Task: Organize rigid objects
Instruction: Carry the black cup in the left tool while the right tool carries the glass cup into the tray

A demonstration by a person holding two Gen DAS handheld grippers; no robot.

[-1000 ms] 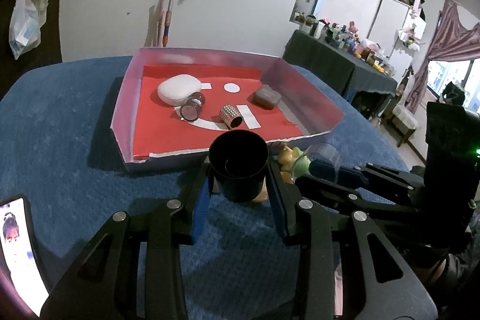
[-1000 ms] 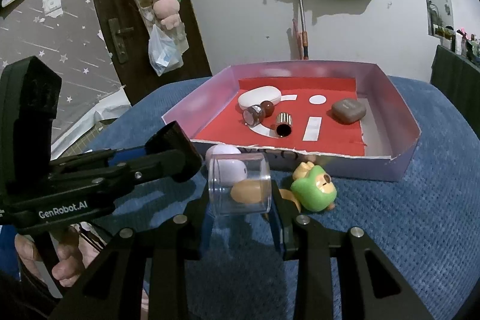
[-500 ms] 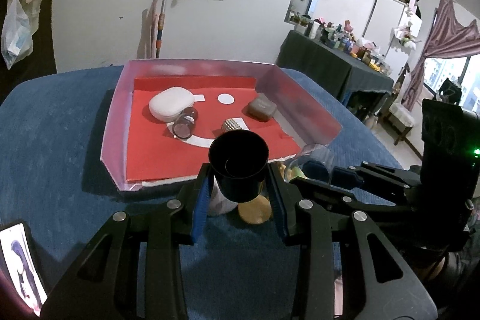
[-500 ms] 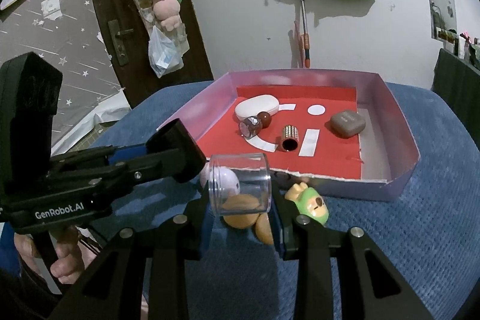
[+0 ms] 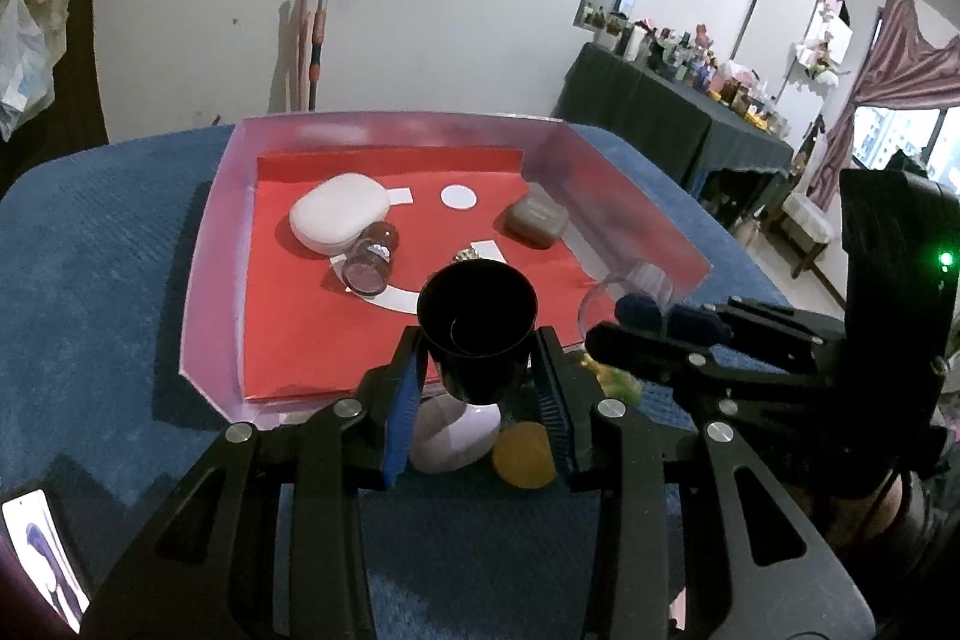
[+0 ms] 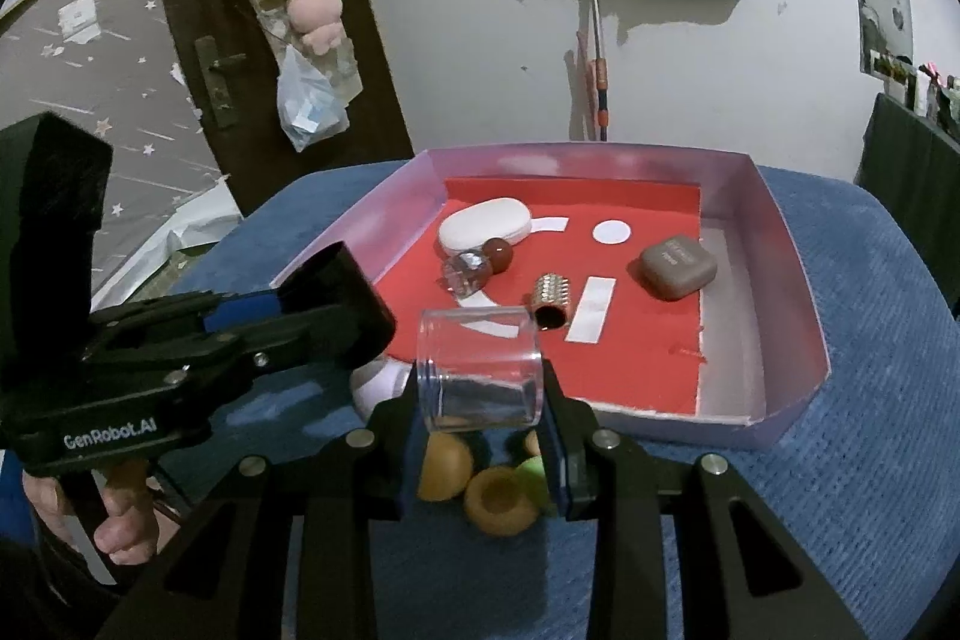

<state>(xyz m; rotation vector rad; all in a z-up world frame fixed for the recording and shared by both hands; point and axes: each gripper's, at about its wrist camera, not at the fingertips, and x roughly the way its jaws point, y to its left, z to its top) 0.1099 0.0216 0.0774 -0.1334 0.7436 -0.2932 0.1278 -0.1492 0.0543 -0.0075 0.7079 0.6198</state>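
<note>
Black cup (image 5: pixel 477 325): clamped upright between the blue pads of the left gripper (image 5: pixel 478 388), held above the near edge of the tray (image 5: pixel 210 244).
Clear jar (image 6: pixel 480 367): lying on its side, pinched by the right gripper (image 6: pixel 483 436), over the tray's near-left corner.
Tray contents: on the red liner (image 6: pixel 636 340), white case (image 6: pixel 485 233) at 11 o'clock, brown case (image 6: pixel 678 263) at 2 o'clock, small bottle (image 6: pixel 467 273) with a red ball (image 6: pixel 498 253) touching the white case, studded tube (image 6: pixel 551 301) near the centre.
Change: a second ago both grippers stood short of the tray, with the toys ahead of the fingers; now cup and jar overlap the tray's near wall and the toys lie under the fingers. In the left view the studded tube, plain before, is nearly covered.
Hidden: in the left view only the tube's top shows, behind the cup rim. White egg (image 5: pixel 453 436) and orange disc (image 5: pixel 523 454) are partly covered by the left fingers. Orange halves (image 6: pixel 501 499) and green toy (image 6: pixel 534 472) are half masked by the right pads; what the green toy is cannot be told. Phone (image 5: pixel 42 556) cut off at 8 o'clock.
Pose: both grippers tilt down toward the tray, side by side. A hand (image 6: pixel 123 517) grips the left gripper's handle, at 8 o'clock in the right view.
</note>
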